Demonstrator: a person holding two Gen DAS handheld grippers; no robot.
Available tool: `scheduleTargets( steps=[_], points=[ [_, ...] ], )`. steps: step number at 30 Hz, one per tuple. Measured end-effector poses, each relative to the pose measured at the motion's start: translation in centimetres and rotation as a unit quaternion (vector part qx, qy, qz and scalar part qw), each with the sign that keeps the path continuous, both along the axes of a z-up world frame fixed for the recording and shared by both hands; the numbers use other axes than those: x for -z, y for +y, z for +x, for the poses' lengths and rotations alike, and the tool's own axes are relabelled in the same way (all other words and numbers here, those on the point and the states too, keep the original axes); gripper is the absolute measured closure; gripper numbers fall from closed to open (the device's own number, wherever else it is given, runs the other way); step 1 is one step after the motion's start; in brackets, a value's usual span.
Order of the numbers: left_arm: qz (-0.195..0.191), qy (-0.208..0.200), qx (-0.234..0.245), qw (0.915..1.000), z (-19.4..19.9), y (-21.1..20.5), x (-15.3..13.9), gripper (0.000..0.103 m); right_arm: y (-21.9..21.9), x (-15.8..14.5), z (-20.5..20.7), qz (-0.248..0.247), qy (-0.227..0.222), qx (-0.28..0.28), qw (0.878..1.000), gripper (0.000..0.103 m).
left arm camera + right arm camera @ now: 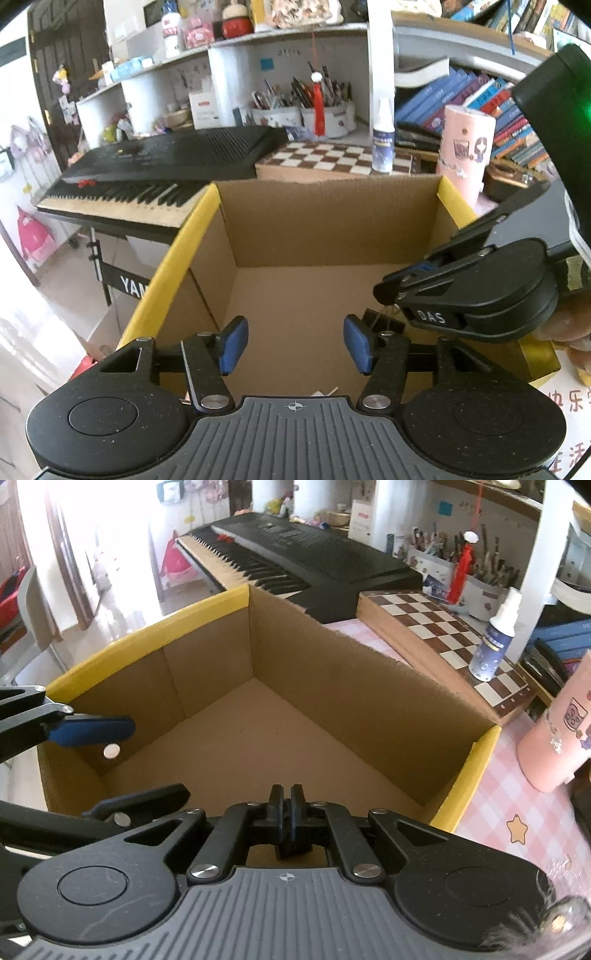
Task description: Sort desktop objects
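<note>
**While two tongs hang over one box, one clip dangles inside its rim**

Since both tongs point down into the same cardboard box, the count is short: one box, two tongs, one binder clip. The left gripper stands moderately wide, its two blue pads apart, with only the box floor showing between them. The right gripper is pinched narrow, fingers together. The black binder clip hangs just under its tips by a wire handle, inside the box near the right wall and just beside the left gripper's right pad. The handle looks caught between the closed fingers, though the contact itself is small and hard to make out.

Two of the box's top edges carry yellow tape, the left one and the right one; the far edge is plain cut cardboard. Between the walls the brown floor lies broad and open ahead of both tongs.

Beyond the far edge sit one keyboard, one chessboard and one spray bottle standing on that board. One pink tumbler stands upright just outside the box's far right corner.
</note>
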State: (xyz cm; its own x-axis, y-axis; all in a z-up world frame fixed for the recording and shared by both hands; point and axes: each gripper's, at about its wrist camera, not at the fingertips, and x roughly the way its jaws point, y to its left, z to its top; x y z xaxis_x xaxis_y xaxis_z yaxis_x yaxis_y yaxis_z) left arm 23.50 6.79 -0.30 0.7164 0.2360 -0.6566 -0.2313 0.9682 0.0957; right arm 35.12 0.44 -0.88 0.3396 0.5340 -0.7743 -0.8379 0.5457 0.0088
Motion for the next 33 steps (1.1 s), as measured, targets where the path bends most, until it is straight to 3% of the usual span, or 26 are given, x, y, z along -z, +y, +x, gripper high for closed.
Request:
scheduleTargets(
  steps=[3,7,9,12,14,17,28,33],
  points=[
    [-0.001,-0.017,-0.003,0.9999,-0.8,0.3,-0.6,0.043,-0.6,-0.8,-0.4,0.017,-0.001,0.018,1.000,0.100],
    [0.003,-0.040,-0.007,0.9992,-2.1,0.5,-1.8,0.042,-1.5,-2.5,-1.6,0.047,-0.022,0.046,0.998,0.091],
    [0.003,-0.052,-0.012,0.9986,-2.8,0.8,-2.3,0.034,-2.1,-3.4,-2.2,0.063,-0.029,0.062,0.996,0.091],
    [0.001,-0.070,-0.018,0.9974,-4.1,1.3,-3.1,0.033,-3.3,-4.9,-3.3,0.090,-0.046,0.090,0.991,0.090],
    [-0.001,-0.077,-0.019,0.9969,-4.9,1.6,-3.6,0.033,-4.1,-5.8,-4.2,0.108,-0.055,0.111,0.986,0.089],
    [-0.005,-0.089,-0.024,0.9957,-6.2,2.0,-4.1,0.033,-5.2,-6.8,-5.7,0.131,-0.070,0.143,0.979,0.080],
    [-0.025,-0.119,-0.036,0.9919,-10.4,3.7,-4.9,0.032,-8.0,-8.4,-11.8,0.184,-0.122,0.244,0.944,0.076],
    [-0.034,-0.126,-0.040,0.9906,-12.4,4.4,-4.9,0.024,-8.5,-8.1,-14.6,0.184,-0.122,0.272,0.937,0.069]
  ],
)
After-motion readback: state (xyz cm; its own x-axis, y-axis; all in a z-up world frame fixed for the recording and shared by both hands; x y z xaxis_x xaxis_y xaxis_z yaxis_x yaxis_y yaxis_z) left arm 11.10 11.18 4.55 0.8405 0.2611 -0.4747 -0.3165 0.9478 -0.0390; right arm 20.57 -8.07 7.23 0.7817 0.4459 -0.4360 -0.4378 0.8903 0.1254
